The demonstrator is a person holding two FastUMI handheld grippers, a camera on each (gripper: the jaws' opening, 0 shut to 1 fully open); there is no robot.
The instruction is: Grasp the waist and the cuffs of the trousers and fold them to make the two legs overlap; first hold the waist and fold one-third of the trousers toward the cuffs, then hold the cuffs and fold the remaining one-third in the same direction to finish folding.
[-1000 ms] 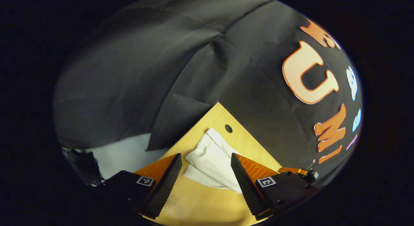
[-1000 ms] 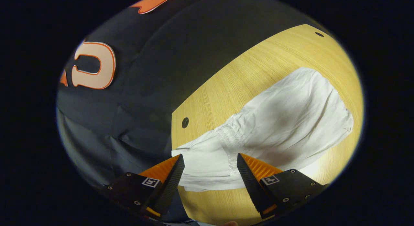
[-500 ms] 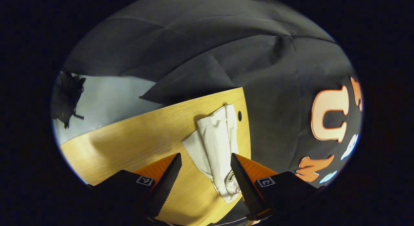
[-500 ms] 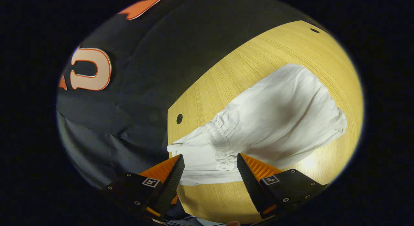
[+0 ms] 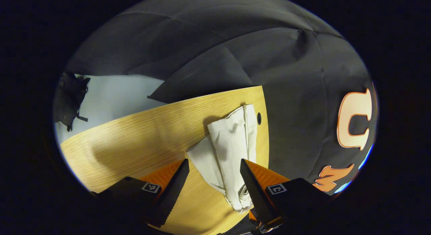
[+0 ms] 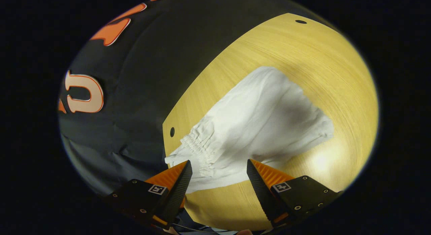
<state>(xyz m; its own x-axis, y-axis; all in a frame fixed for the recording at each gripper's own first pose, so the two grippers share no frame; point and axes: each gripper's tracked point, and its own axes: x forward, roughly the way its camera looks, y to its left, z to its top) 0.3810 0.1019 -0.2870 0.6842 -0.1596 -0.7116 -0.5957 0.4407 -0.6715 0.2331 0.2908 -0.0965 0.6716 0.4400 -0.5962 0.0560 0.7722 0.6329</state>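
Note:
White trousers lie crumpled on the wooden table. In the right gripper view their gathered elastic waistband sits just ahead of my right gripper, which is open and above the cloth. In the left gripper view the trousers run lengthwise along the table's right edge, ending in a bunched end with a dark mark near the right finger. My left gripper is open over that end and holds nothing.
The table has a small round hole near its corner, close to the trousers. A second hole lies at the far corner. The black booth wall hangs just beyond the table edge. A pale floor lies past the table.
The left gripper view has swung round, and the trousers now run lengthwise between its fingers. The right gripper has drifted so the waistband sits nearer its left finger. Both stay open.

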